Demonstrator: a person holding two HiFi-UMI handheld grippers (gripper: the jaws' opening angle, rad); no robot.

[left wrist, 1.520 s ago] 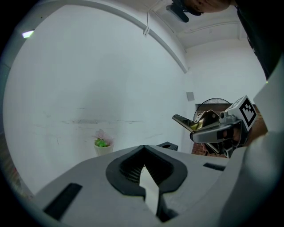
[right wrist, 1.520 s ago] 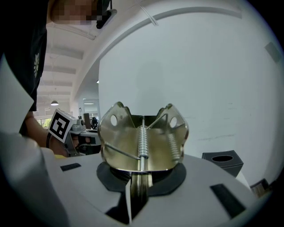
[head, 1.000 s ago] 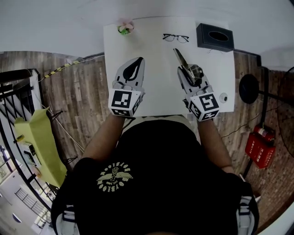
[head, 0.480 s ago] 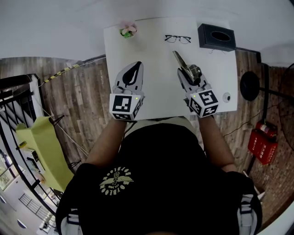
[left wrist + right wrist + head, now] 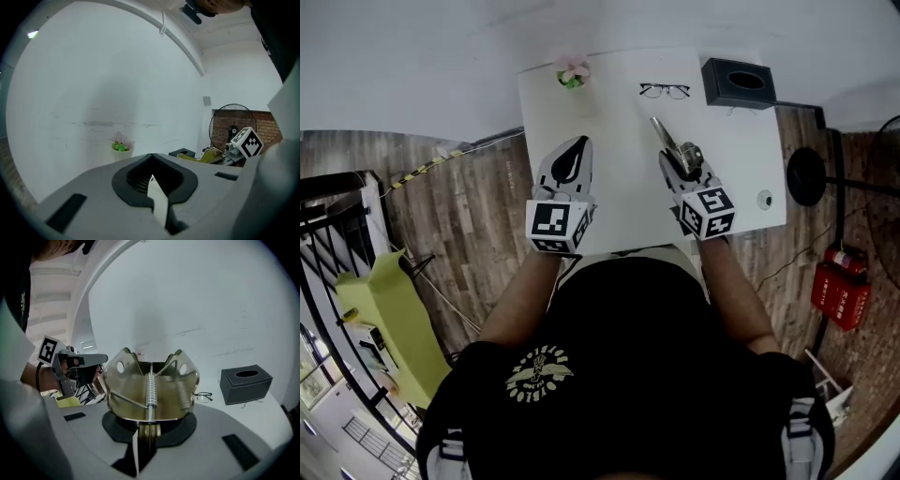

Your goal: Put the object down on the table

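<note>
A brass-coloured metal spring clamp (image 5: pixel 667 138) (image 5: pixel 150 383) is gripped by its handle end in my right gripper (image 5: pixel 682 161) (image 5: pixel 146 430), which is shut on it. The clamp points away from me over the right half of the white table (image 5: pixel 619 202). Whether it touches the tabletop I cannot tell. My left gripper (image 5: pixel 570 155) (image 5: pixel 152 176) hovers over the table's left half, shut, with nothing in it.
At the table's far edge lie a pair of glasses (image 5: pixel 665 90) (image 5: pixel 204 396), a black tissue box (image 5: pixel 739 82) (image 5: pixel 246 383) and a small flower pot (image 5: pixel 573 73) (image 5: pixel 121 149). A small round object (image 5: pixel 764 199) sits near the right edge. A fan (image 5: pixel 232 124) stands to the right.
Both grippers keep their places over the table and the clamp stays held. Only the head view has shifted a little.
</note>
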